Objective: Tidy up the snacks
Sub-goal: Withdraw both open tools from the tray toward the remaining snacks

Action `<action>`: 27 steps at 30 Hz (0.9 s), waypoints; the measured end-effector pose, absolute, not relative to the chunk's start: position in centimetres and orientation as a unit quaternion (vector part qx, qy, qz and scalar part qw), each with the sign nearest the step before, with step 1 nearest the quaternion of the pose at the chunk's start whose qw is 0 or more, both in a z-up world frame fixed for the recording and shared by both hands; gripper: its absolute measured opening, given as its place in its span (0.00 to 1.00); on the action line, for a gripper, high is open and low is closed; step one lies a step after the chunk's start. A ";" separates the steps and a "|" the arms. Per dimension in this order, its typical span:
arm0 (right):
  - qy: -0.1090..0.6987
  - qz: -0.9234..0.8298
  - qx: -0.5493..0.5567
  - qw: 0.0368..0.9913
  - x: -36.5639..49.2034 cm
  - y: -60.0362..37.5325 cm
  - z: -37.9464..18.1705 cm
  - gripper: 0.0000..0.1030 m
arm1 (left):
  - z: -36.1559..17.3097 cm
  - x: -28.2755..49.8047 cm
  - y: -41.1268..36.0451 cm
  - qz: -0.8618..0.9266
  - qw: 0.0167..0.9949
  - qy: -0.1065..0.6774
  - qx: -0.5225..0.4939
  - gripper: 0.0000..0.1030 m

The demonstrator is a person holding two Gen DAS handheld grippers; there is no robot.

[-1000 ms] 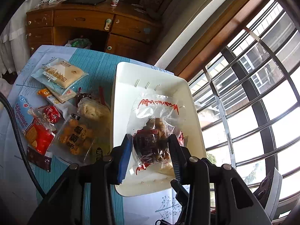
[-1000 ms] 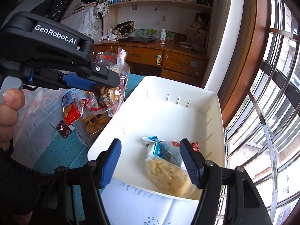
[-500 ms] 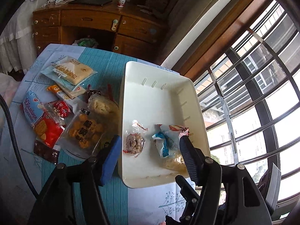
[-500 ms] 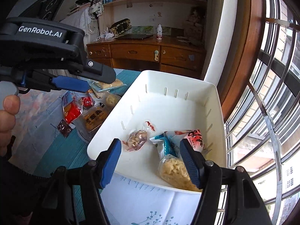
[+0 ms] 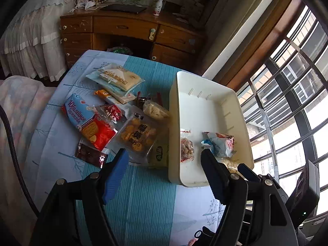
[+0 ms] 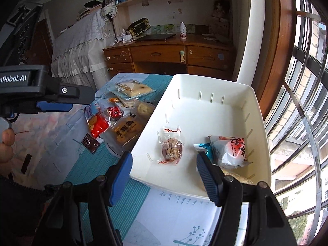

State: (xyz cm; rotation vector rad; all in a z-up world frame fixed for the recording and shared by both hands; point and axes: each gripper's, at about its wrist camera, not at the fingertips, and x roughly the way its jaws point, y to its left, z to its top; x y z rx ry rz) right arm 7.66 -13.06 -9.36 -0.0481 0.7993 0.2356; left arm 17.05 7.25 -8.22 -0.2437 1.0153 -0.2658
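Note:
A white bin [image 5: 205,86] stands on the teal tablecloth, right of a pile of snacks. In it lie a clear nut packet [image 5: 187,147] and a white-and-red packet [image 5: 220,144]. My left gripper [image 5: 164,157] hovers over the bin's near left rim; its jaws are opening with nothing between them. Left of the bin lie a red-and-blue biscuit bag [image 5: 88,123], a yellow cookie pack [image 5: 137,136] and a bread pack [image 5: 119,78]. My right gripper [image 6: 165,160] stands open and empty at the near edge of the bin [image 6: 205,82], with the nut packet [image 6: 171,148] lying beyond it.
A dark brown sachet [image 5: 90,155] lies nearest on the cloth. A wooden desk [image 5: 127,28] stands beyond the table and a lace-covered bed [image 5: 32,41] at the left. A barred window [image 5: 287,82] runs along the right. A person's thumb [image 6: 7,137] holds the left gripper.
My left gripper let the clear nut packet drop into the bin, its jaws widened, and it drew back to the left toward the snack pile. The right gripper stayed about where it was.

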 end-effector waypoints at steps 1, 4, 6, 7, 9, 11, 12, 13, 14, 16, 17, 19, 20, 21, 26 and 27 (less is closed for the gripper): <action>0.388 0.118 -0.023 0.914 7.6 -12.7 -9.4 0.64 | -8.3 16.9 7.9 -0.123 0.858 0.483 -0.119 0.70; 0.392 0.123 -0.028 0.911 7.4 -11.7 -9.4 0.64 | -8.7 16.3 9.6 -0.118 0.857 0.485 -0.129 0.70; 0.396 0.129 -0.028 0.909 7.3 -10.8 -9.5 0.64 | -9.0 15.9 10.6 -0.116 0.855 0.487 -0.133 0.70; 0.400 0.132 -0.027 0.907 7.3 -10.4 -9.5 0.64 | -9.1 15.7 11.2 -0.115 0.855 0.488 -0.135 0.70; 0.407 0.136 -0.023 0.903 7.5 -9.4 -9.6 0.64 | -9.4 15.4 12.3 -0.112 0.853 0.491 -0.139 0.70; 0.411 0.135 -0.022 0.901 7.4 -8.5 -9.7 0.64 | -9.8 15.3 13.7 -0.107 0.850 0.496 -0.143 0.70; 0.413 0.134 -0.022 0.901 7.4 -8.0 -9.7 0.64 | -9.9 15.3 14.3 -0.106 0.849 0.498 -0.144 0.70; 0.415 0.133 -0.021 0.900 7.4 -7.4 -9.8 0.64 | -10.0 15.3 15.0 -0.104 0.847 0.500 -0.146 0.70; 0.417 0.132 -0.020 0.899 7.4 -7.0 -9.8 0.64 | -10.2 15.4 15.7 -0.103 0.845 0.504 -0.147 0.70; 0.425 0.129 -0.012 0.896 7.5 -5.9 -10.1 0.64 | -10.7 15.6 17.2 -0.101 0.839 0.514 -0.149 0.70; 0.429 0.127 -0.007 0.894 7.6 -5.5 -10.2 0.64 | -11.0 15.7 18.0 -0.101 0.835 0.520 -0.150 0.70; 0.437 0.122 0.006 0.891 7.8 -4.5 -10.4 0.64 | -11.3 16.0 19.2 -0.105 0.830 0.526 -0.151 0.70; 0.440 0.119 0.014 0.890 7.9 -4.0 -10.5 0.64 | -11.5 16.2 19.7 -0.107 0.827 0.531 -0.151 0.70; 0.442 0.118 0.022 0.889 8.1 -3.6 -10.6 0.64 | -11.7 16.4 20.2 -0.110 0.824 0.535 -0.150 0.70; 0.459 0.106 0.060 0.880 8.9 -0.9 -11.4 0.64 | -12.3 18.0 22.5 -0.122 0.814 0.552 -0.138 0.70; 0.462 0.104 0.069 0.878 9.1 -0.5 -11.5 0.64 | -12.4 18.4 23.0 -0.125 0.812 0.554 -0.134 0.70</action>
